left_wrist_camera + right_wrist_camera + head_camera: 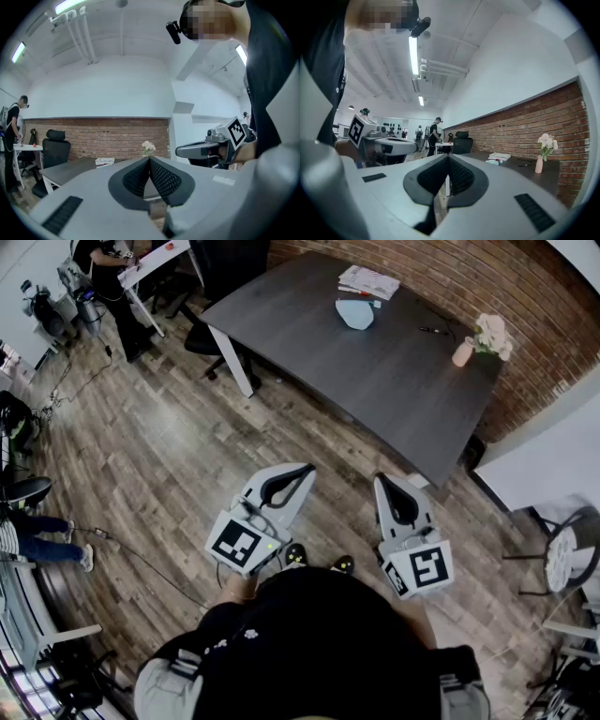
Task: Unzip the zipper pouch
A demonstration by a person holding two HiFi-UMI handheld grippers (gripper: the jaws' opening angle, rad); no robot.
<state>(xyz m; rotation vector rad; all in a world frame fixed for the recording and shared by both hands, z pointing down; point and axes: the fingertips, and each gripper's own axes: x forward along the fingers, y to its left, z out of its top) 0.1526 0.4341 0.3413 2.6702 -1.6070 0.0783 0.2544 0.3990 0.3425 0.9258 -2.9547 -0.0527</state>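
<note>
pouch: pale blue zipper pouch (355, 312) lies flat at the table's (375, 381) far end, just beside a stack of papers (368, 281).
left gripper (302, 472): fingers pressed together and empty, in the air off the table's near edge, well apart from the pouch.
right gripper (384, 486): same, fingers together and empty, off the table's near corner.
progress: looks like zero; neither gripper touches the pouch, and the zip is too small to read.
left to do: reach the table, pin the pouch, grip the pull, run it open.
</note>
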